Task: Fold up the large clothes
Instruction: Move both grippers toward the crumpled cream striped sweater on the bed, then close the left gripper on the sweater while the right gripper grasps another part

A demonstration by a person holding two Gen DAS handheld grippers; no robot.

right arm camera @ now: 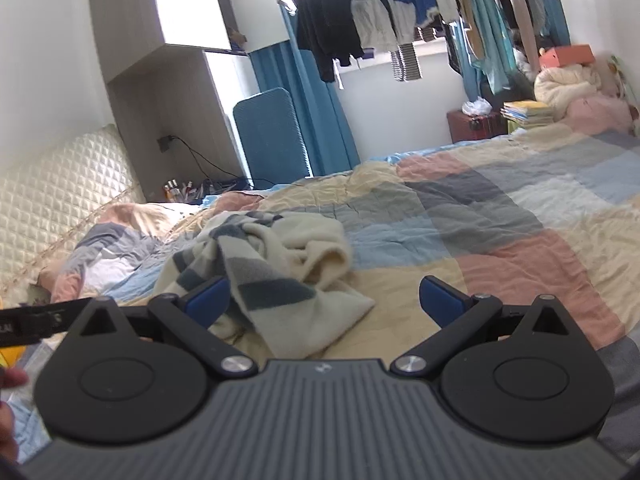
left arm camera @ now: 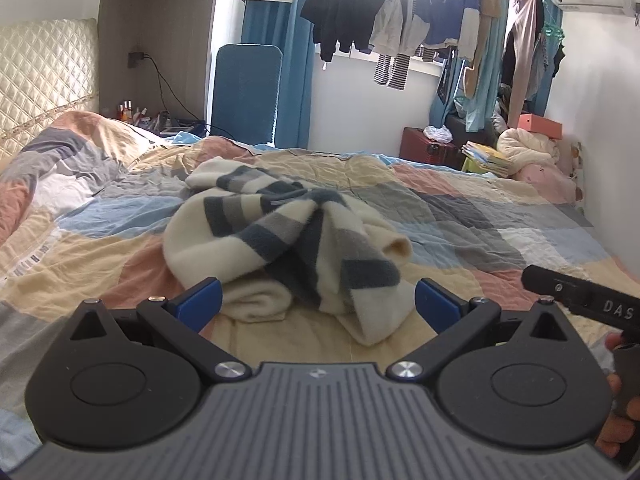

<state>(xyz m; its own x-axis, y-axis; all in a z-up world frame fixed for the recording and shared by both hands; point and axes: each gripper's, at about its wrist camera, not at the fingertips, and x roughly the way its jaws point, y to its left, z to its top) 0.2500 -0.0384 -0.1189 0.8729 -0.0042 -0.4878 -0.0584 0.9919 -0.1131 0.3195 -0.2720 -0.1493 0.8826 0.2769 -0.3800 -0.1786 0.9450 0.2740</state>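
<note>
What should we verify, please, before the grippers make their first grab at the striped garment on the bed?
1. Left gripper open: ok, blue fingers spread wide.
2. Right gripper open: ok, nothing between its fingers.
3. Striped garment free of both grippers: ok, neither is closed on it.
4. Garment laid flat for folding: not ok, it sits crumpled in a heap on the quilt.
5. Sleeves and hem identifiable: cannot tell, only one cuff-like opening shows.
6. Bare quilt beside the garment to spread it out: ok, open patchwork to its right.
</note>
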